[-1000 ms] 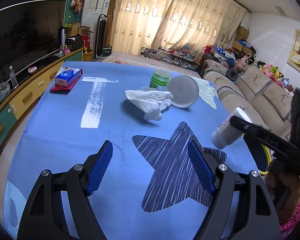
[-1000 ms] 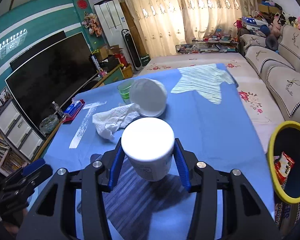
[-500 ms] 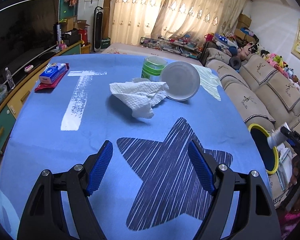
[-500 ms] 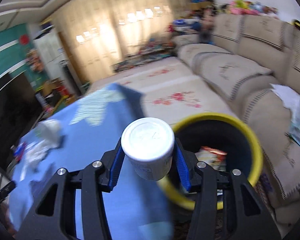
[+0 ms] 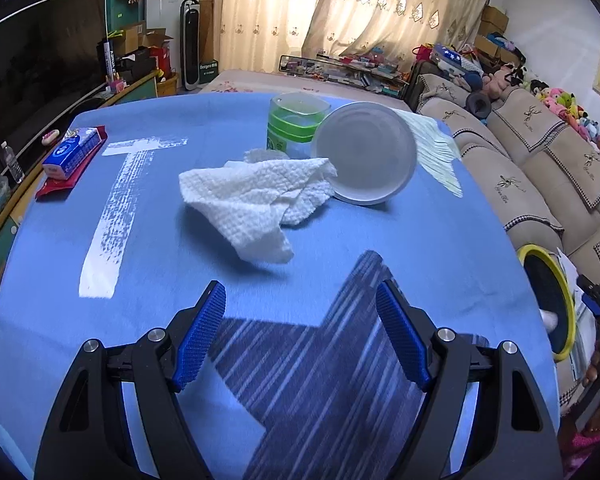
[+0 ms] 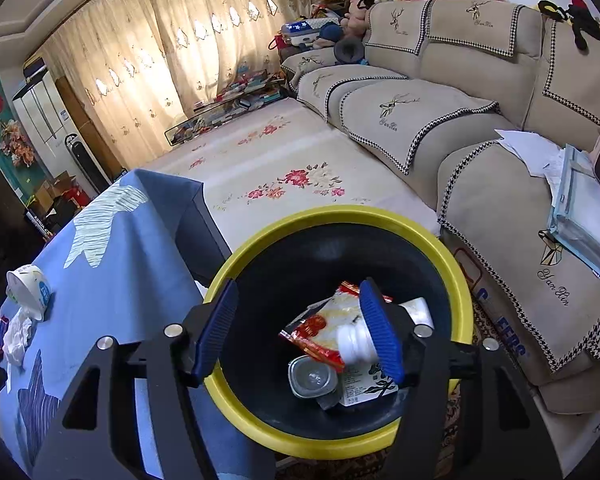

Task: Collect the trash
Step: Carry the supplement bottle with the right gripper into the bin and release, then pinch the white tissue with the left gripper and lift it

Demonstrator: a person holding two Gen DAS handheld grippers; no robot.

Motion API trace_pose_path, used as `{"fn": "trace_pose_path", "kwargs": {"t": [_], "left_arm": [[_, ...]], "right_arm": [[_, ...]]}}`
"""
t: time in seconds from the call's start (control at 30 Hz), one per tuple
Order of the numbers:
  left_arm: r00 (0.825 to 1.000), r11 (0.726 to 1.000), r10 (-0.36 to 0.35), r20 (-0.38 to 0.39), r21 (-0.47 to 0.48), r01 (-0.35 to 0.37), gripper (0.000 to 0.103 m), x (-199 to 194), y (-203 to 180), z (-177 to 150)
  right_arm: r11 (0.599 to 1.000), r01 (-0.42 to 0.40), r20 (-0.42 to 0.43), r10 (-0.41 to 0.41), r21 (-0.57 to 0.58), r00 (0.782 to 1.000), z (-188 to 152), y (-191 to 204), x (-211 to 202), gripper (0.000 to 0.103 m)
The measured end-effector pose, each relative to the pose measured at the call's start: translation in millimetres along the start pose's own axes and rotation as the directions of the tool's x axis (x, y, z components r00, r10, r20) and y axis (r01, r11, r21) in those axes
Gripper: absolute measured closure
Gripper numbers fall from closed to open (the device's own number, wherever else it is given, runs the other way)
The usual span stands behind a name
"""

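Note:
My right gripper (image 6: 298, 292) hangs over the yellow-rimmed black bin (image 6: 340, 216), its jaws opening with nothing between the pads. The white bottle (image 6: 356, 344) lies loose inside the bin on a red snack wrapper (image 6: 316, 326), partly hidden behind the right finger. Above the blue tablecloth (image 5: 160, 248), my left gripper (image 5: 300, 292) stands open and empty. Just beyond its fingertips lies a crumpled white paper towel (image 5: 256, 200). A white bowl (image 5: 366, 154) on its side and a green-banded clear cup (image 5: 296, 128) sit behind the towel.
A blue tissue pack (image 5: 74, 152) on a red pouch lies at the table's far left. The bin (image 5: 548, 304) stands on the floor off the table's right edge, against a beige sofa (image 6: 480, 152). A clear tub (image 6: 312, 376) and a printed carton are also in the bin.
The right gripper swung from the table to above the bin, then its jaws opened and the white bottle dropped in. The left gripper moved closer to the paper towel.

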State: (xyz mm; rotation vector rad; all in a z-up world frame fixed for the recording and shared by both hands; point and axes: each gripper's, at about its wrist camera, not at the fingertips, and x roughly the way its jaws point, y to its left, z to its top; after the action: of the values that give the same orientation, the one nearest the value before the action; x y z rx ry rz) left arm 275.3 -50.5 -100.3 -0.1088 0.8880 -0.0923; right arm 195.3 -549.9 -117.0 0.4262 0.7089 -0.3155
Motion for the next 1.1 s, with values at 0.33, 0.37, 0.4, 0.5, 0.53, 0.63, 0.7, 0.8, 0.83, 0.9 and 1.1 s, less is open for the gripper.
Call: {"fn": "trace_pose_path", "kwargs": {"t": [0.33,0.37,0.4,0.5,0.53,0.63,0.7,0.8,0.83,0.9,1.1], "left_arm": [[0.999,0.999,0.030,-0.031,-0.020,-0.031,0.026,33,11,27],[0.999,0.999,0.043,-0.029,-0.022,-0.043,0.026,36,12,31],[0.998,0.998,0.057,-0.025,-0.021,-0.057,0.026,40,13,34],[0.996,0.996,0.086,-0.025,-0.017,-0.086,0.026,52,17,42],[0.996,0.996,0.089,-0.029,-0.017,-0.090,0.026,56,18,44],[0.995,0.996,0.089,-0.039,-0.024,-0.090,0.026,64,23,48],[0.995,0.995,0.086,-0.042,-0.037,-0.088,0.029,69,26,51],[0.995,0.995,0.084,-0.048,-0.048,-0.087,0.034,76,30,55],[0.995,0.995,0.085,-0.048,-0.051,-0.088,0.037,77,31,56],[0.995,0.994,0.086,-0.042,-0.058,-0.088,0.043,80,33,59],[0.997,0.995,0.076,-0.020,-0.062,-0.078,0.075,84,38,62]], "right_arm": [[0.998,-0.049,-0.039,0.048,-0.030,0.998,-7,18,10,0.038],[0.998,-0.056,-0.043,0.055,-0.035,0.998,-8,21,11,0.038],[0.997,-0.060,-0.045,0.058,-0.039,0.997,-9,23,11,0.037],[0.997,-0.068,-0.048,0.066,-0.047,0.997,-9,26,11,0.037],[0.996,-0.069,-0.048,0.066,-0.048,0.997,-9,28,11,0.037],[0.996,-0.069,-0.050,0.067,-0.054,0.997,-9,30,10,0.037],[0.996,-0.070,-0.052,0.067,-0.054,0.996,-11,31,11,0.037],[0.996,-0.073,-0.056,0.070,-0.056,0.996,-12,31,11,0.037],[0.996,-0.074,-0.057,0.071,-0.057,0.996,-12,32,11,0.037],[0.995,-0.075,-0.058,0.072,-0.058,0.996,-13,32,11,0.037],[0.995,-0.078,-0.054,0.075,-0.061,0.996,-13,34,8,0.037]]}}
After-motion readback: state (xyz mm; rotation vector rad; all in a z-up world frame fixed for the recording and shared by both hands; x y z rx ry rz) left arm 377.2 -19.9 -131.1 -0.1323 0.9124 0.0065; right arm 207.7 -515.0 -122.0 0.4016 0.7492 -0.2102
